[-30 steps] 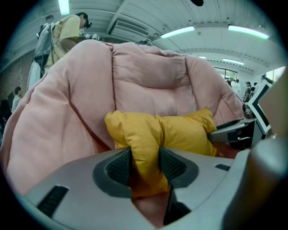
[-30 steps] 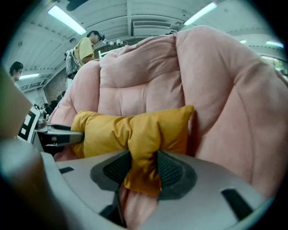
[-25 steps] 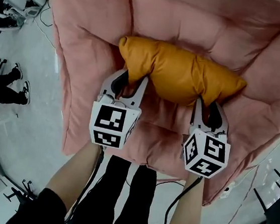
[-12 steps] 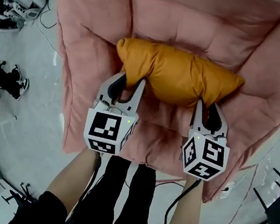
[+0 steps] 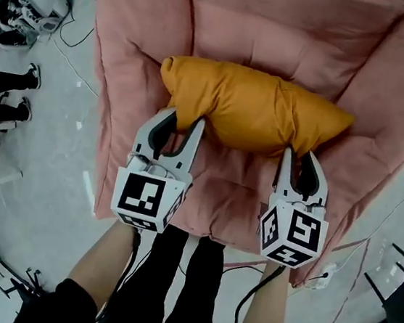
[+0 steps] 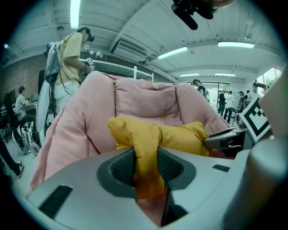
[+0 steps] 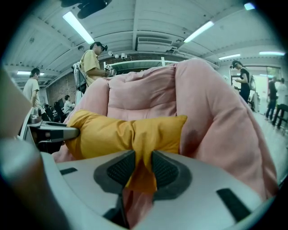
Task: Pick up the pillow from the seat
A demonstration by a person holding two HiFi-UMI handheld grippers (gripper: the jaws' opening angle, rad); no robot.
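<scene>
A mustard-yellow pillow (image 5: pixel 252 108) lies across the pink padded seat (image 5: pixel 277 27). My left gripper (image 5: pixel 183 122) pinches the pillow's left part, and its jaws are still closing, with a fold of yellow fabric (image 6: pixel 146 152) squeezed between the dark pads (image 6: pixel 123 167). My right gripper (image 5: pixel 299 158) is shut on the pillow's right part, where a bunched yellow fold (image 7: pixel 143 168) sits between its pads (image 7: pixel 120 168). Each gripper view also shows the pillow (image 7: pixel 112 132) stretching toward the other gripper.
The seat's puffy pink back and arms (image 7: pixel 216 117) rise around the pillow. Grey floor with cables (image 5: pixel 65 23) lies to the left, where people's legs and shoes (image 5: pixel 6 93) show. A person in a yellow shirt (image 6: pixel 72 54) stands behind the seat. My own legs (image 5: pixel 173 278) are below.
Both grippers have stayed on the pillow, and its fabric bunches more tightly in them. Pillow and grippers have shifted slightly left relative to the seat.
</scene>
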